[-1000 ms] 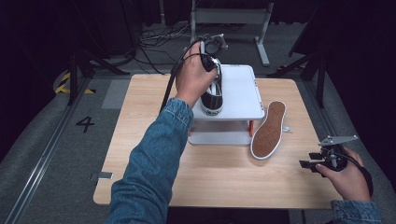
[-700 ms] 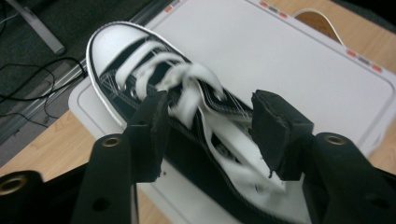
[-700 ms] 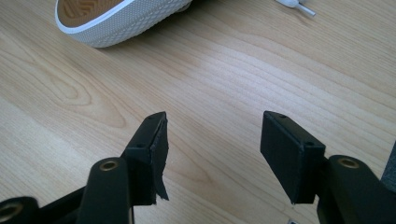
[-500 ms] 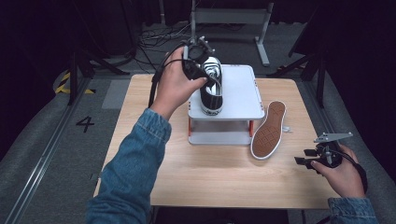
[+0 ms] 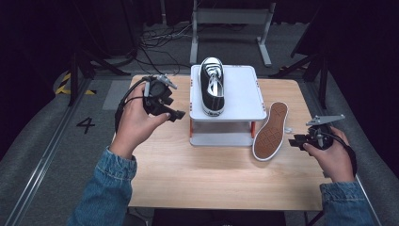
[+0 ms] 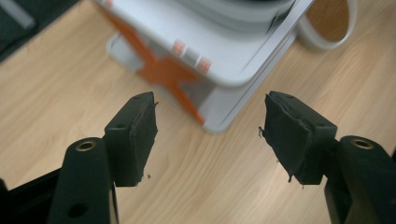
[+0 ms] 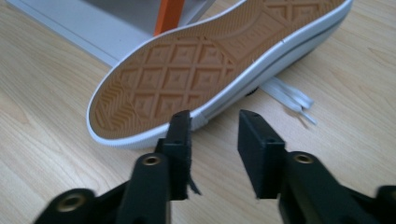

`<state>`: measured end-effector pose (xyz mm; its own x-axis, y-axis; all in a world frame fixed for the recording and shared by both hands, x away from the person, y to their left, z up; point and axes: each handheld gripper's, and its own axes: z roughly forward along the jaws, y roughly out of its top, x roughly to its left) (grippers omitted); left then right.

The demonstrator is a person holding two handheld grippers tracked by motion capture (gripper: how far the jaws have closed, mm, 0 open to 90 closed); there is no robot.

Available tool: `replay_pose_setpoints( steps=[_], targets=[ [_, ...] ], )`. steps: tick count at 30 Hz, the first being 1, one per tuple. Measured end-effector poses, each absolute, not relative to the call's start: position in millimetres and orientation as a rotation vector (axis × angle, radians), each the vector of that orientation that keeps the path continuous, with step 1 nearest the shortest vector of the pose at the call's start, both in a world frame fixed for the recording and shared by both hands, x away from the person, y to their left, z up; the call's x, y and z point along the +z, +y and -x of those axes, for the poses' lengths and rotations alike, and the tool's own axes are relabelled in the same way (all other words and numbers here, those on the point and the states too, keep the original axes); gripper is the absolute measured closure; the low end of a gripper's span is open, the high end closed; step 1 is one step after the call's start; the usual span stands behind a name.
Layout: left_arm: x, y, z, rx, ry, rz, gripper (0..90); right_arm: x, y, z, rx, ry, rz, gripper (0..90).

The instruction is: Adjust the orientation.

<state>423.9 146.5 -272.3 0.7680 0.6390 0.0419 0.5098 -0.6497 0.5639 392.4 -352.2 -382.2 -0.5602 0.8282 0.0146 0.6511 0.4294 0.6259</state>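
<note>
Black-and-white shoe [image 5: 212, 84] stands upright on top of the white stand [image 5: 240, 92], toe to the far side, at the stand's left half. Second shoe [image 5: 270, 130] leans on its side against the stand's right near corner, brown sole facing right, laces trailing on the wooden table [image 5: 197, 174].

Left gripper [image 5: 170, 113] is left of the stand, well clear of the shoe on top; jaws have just been opening, now wide apart, nothing between them.

Right gripper [image 5: 295, 141] is near the table's right edge, just beside the leaning shoe; jaws have just been closing, gap narrow but empty. Left pad [image 7: 180, 135] looks close to the sole's rim, probably not touching.
</note>
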Motion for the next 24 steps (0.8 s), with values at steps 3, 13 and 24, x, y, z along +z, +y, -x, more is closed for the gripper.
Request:
replay_pose_setpoints(
  steps=[3,13,24],
  targets=[
    [-286.9,152.3,-419.2,0.368,0.88,-2.458,33.1,-379.6,-343.2,-400.4,0.829,2.406,-1.258,75.9],
    [-344.5,172.2,-399.2,0.236,0.992,-2.398,22.9,-385.1,-315.5,-424.9,0.828,2.429,-1.184,90.0],
    [-370.2,171.2,-401.8,0.171,1.021,-2.442,17.5,-402.6,-329.1,-427.0,0.78,2.434,-1.267,90.0]
  ],
)
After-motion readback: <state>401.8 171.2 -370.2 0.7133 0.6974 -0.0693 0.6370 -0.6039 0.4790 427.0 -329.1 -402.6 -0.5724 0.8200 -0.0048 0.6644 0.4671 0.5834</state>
